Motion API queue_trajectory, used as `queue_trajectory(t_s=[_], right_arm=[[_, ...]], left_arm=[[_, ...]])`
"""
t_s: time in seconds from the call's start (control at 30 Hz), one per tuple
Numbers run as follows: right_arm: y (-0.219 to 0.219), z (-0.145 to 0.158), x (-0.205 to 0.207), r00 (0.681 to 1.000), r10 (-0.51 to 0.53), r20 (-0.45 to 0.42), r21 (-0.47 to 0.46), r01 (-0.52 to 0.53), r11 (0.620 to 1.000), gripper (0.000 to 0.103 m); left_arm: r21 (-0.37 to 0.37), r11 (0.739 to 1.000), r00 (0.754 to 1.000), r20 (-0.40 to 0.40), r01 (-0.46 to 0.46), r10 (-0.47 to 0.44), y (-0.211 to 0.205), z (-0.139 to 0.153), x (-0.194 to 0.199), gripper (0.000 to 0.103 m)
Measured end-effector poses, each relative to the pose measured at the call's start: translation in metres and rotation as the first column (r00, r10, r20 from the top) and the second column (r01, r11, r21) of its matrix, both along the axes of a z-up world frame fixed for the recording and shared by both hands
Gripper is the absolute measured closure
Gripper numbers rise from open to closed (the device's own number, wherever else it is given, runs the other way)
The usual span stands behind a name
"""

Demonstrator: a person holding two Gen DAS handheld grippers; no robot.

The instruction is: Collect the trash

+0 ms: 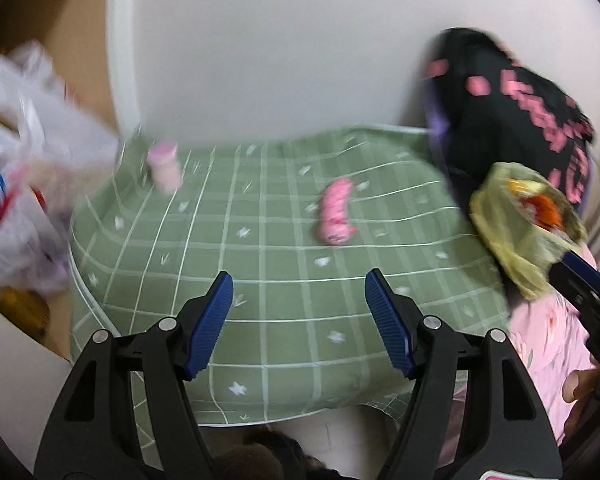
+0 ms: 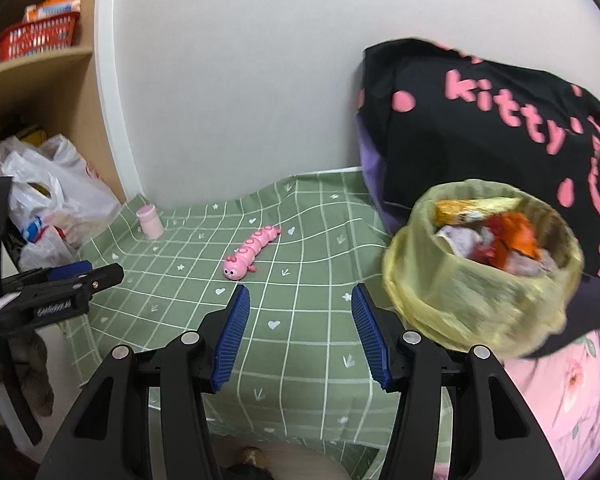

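Observation:
A small bin lined with a yellow bag (image 2: 480,276) stands at the right of the table and holds several wrappers (image 2: 496,236). It also shows in the left wrist view (image 1: 520,224). My left gripper (image 1: 298,324) is open and empty above the green checked tablecloth (image 1: 260,280). My right gripper (image 2: 300,332) is open and empty, just left of the bin. The left gripper's body also shows at the left edge of the right wrist view (image 2: 52,292), and the right gripper's body at the right edge of the left wrist view (image 1: 588,296).
A pink caterpillar toy (image 2: 252,254) lies mid-table; a small pink bottle (image 2: 150,222) stands at the far left corner. A black Kitty bag (image 2: 480,120) leans on the wall behind the bin. White plastic bags (image 2: 48,200) sit by a wooden shelf (image 2: 36,64) on the left.

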State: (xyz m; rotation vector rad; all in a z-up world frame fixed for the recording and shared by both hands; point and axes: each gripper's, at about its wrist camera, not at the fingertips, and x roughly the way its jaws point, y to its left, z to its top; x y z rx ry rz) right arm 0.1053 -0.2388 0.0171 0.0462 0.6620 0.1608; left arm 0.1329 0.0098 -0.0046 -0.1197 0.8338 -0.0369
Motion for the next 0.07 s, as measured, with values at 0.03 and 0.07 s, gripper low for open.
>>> queue_trajectory(t_s=[0.03, 0.07], right_arm=[[0.003, -0.005, 0.011, 1.0, 0.02, -0.012, -0.001, -0.02, 1.0, 0.051], [0.008, -0.011, 0.027, 0.999, 0.046, -0.027, 0.001, -0.046, 0.999, 0.049]], left_arm=[[0.01, 1.0, 0.999, -0.021, -0.027, 0.028, 0.009, -0.01, 0.014, 0.038], [0.025, 0.998, 0.998, -0.032, -0.054, 0.055, 0.015, -0.018, 0.024, 0.035]])
